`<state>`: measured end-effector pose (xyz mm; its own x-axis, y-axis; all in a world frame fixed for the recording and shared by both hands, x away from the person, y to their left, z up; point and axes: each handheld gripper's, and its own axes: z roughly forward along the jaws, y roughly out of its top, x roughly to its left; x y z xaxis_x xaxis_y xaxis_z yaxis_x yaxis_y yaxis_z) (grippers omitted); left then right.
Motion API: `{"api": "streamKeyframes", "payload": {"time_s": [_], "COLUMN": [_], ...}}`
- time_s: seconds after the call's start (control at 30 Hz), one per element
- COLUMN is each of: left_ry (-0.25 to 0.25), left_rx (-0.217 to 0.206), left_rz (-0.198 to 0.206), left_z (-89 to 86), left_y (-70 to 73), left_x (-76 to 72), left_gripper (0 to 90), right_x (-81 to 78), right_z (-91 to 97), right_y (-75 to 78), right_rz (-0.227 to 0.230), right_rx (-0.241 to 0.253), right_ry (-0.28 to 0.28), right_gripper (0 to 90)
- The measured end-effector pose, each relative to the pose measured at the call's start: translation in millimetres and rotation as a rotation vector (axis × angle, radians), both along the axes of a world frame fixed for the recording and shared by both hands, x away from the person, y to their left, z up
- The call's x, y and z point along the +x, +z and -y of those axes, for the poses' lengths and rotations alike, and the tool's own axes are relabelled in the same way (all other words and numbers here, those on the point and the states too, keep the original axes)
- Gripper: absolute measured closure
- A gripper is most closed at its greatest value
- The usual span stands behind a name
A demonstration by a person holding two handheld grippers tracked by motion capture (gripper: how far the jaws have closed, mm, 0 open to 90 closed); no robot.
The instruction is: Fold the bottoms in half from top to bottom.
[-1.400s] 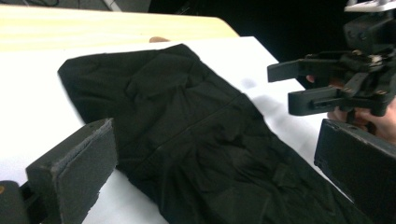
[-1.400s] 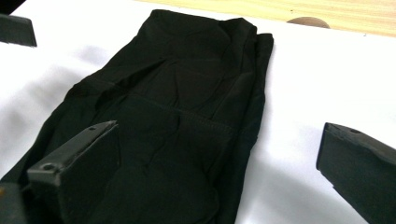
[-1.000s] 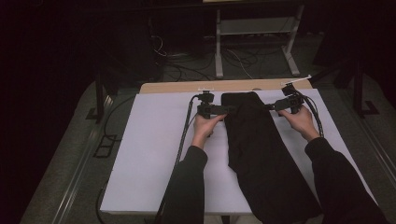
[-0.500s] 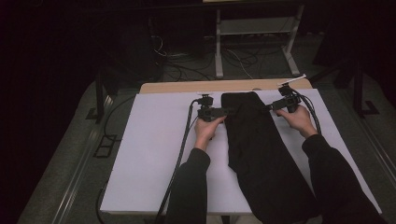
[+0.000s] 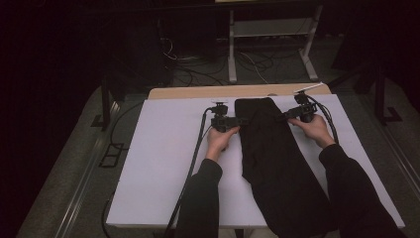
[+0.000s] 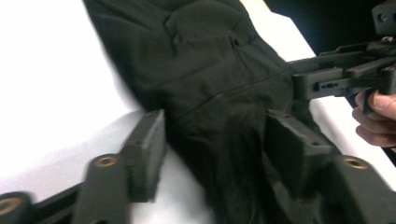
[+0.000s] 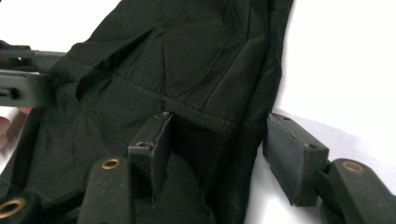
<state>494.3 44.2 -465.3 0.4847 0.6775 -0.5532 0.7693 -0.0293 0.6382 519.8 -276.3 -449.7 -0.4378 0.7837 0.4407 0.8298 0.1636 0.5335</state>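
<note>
L gripper (image 5: 241, 120) & R gripper (image 5: 286, 117) had jaws just closing, half-narrowed, on opposite edges of the black garment (image 5: 270, 148) between them, prob. to pinch & spread it on the worktop (image 5: 163, 163).

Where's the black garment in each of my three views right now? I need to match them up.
High view: black garment, right of centre on the white table.
Left gripper view: centre, running top to bottom.
Right gripper view: centre-left.
Shared landmark: the garment's stitched hem.
</note>
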Motion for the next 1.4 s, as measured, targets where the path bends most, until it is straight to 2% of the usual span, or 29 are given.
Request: {"api": "streamKeyframes", "payload": {"time_s": [0.07,0.13,0.23,0.33,0.4,0.53,0.63,0.8,0.87,0.97,1.07,1.17,1.27,1.4], "left_ry": [0.004,0.017,0.043,0.069,0.075,0.081,0.079,0.061,0.054,0.017,0.003,-0.008,-0.02,-0.049], "left_rx": [-0.009,0.004,0.014,0.0,-0.007,-0.031,-0.005,-0.015,-0.024,-0.024,-0.029,-0.021,-0.024,-0.027], "left_rz": [-0.012,-0.016,-0.029,-0.055,-0.064,-0.071,-0.041,-0.014,-0.007,0.014,0.024,0.036,0.045,0.067], "left_z": [-0.3,0.5,0.4,-0.7,-1.0,-2.8,-1.3,0.5,0.9,1.7,2.5,2.9,1.7,0.0], "left_y": [-1.0,-1.4,-1.7,-3.5,-4.1,-2.6,1.0,7.6,11.1,16.8,20.6,22.3,21.9,22.2], "left_x": [0.5,0.5,1.3,2.7,3.2,3.7,1.3,-4.1,-7.5,-12.1,-17.4,-21.9,-26.2,-31.4], "left_gripper": [49.7,53.7,62.4,72.4,76.5,85.2,86.0,86.1,86.2,86.4,86.4,86.4,86.5,86.6], "right_x": [0.2,0.2,0.6,0.9,0.1,-3.1,-7.0,-19.6,-26.1,-35.7,-44.3,-52.1,-61.9,-72.4], "right_z": [-1.3,-1.9,-2.8,-2.8,-2.6,-1.8,-1.6,0.5,3.1,5.5,7.5,9.5,10.8,11.9], "right_y": [0.0,0.4,-0.2,-3.3,-5.0,-4.1,0.4,8.3,9.6,9.7,9.4,11.3,14.8,15.3], "right_rz": [-0.01,-0.021,-0.048,-0.068,-0.074,-0.057,-0.026,0.026,0.036,0.051,0.055,0.066,0.113,0.132], "right_rx": [-0.005,-0.018,-0.018,0.012,0.034,0.039,0.028,0.031,0.056,0.068,0.076,0.075,0.084,0.084], "right_ry": [-0.011,-0.039,-0.05,-0.064,-0.067,-0.063,-0.055,-0.05,-0.055,-0.051,-0.05,-0.044,-0.028,-0.012], "right_gripper": [50.6,59.1,70.8,78.4,80.0,81.4,81.8,82.0,82.1,82.2,82.2,82.2,82.2,82.2]}}
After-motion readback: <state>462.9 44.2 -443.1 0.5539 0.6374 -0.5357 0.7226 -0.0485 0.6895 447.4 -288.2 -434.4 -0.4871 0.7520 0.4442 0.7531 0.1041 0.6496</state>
